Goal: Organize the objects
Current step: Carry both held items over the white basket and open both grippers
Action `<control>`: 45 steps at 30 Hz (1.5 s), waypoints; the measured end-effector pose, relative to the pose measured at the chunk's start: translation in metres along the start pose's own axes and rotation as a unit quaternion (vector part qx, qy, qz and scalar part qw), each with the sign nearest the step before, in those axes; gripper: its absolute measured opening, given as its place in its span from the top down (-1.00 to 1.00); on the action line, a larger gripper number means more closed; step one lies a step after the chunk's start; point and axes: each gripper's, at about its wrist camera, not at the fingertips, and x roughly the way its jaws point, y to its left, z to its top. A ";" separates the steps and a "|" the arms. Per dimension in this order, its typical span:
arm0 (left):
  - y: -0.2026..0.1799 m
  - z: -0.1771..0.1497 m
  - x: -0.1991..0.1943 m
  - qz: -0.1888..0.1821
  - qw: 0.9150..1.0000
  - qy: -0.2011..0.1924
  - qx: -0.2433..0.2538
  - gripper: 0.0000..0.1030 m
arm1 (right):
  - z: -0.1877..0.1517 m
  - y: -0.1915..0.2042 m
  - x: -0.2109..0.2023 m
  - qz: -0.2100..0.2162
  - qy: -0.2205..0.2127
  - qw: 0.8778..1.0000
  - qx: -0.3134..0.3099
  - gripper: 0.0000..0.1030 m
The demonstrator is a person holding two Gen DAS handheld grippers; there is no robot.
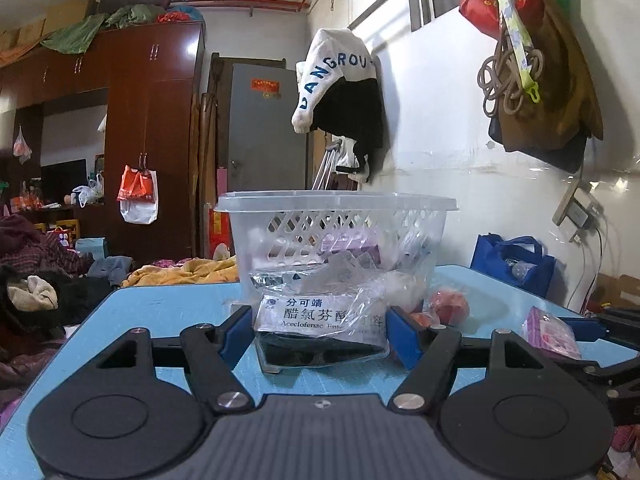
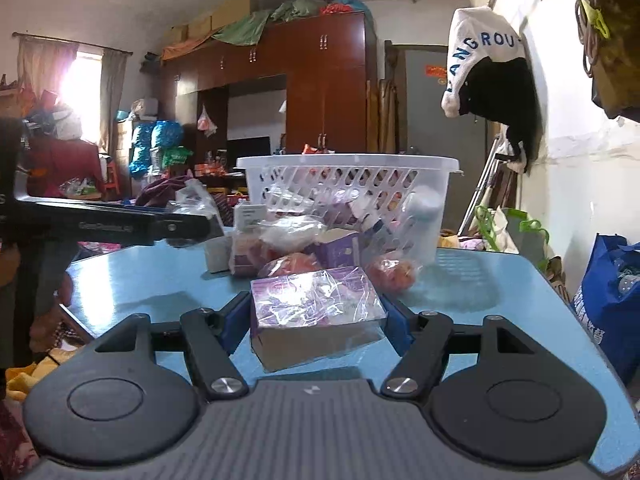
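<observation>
The left gripper [image 1: 320, 330] pinches a bagged medicine box [image 1: 322, 324] between its blue pads. The box sits in the lower centre of the left wrist view, its long axis across the jaws, and whether it rests on the blue table [image 1: 160, 312] or is lifted I cannot tell. The basket [image 1: 336, 232] stands straight ahead of it, just behind, with its rim higher than the box. So I judge that the box must go up and then forward over this rim.

The right gripper [image 2: 318, 314] is closed on a purple box [image 2: 316, 300] wrapped in plastic, also lying across the jaws. Here the basket [image 2: 348, 196] is further, at upper centre, with small packets [image 2: 296, 248] between, so the left hand is nearer.

Only the right wrist view shows the packets heaped before the basket, and the left gripper from the side at the left edge. Only the left wrist view shows the print on the medicine box.
</observation>
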 end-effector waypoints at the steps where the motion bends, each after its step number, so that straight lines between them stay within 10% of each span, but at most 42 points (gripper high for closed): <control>1: 0.000 0.000 0.001 0.000 1.000 0.000 0.001 -0.44 | 0.001 -0.002 0.001 0.000 0.000 1.000 0.003 -0.38; 11: 0.012 0.016 -0.009 -0.012 0.999 -0.028 -0.012 -0.44 | 0.026 -0.009 0.003 -0.011 -0.031 0.999 -0.001 -0.38; 18: 0.024 0.106 0.034 -0.039 0.998 -0.041 -0.022 -0.44 | 0.099 -0.024 0.040 -0.015 -0.112 0.994 -0.010 -0.38; 24: 0.024 0.156 0.109 -0.015 1.000 0.010 -0.025 -0.44 | 0.156 -0.054 0.116 -0.041 -0.067 0.997 -0.009 -0.38; 35: 0.040 0.138 0.154 0.006 0.996 0.066 -0.056 -0.76 | 0.146 -0.051 0.144 -0.021 -0.025 0.999 -0.040 -0.67; 45: 0.061 0.100 0.075 -0.010 0.997 0.007 -0.071 -1.00 | 0.114 -0.063 0.088 -0.037 -0.003 0.999 0.025 -1.00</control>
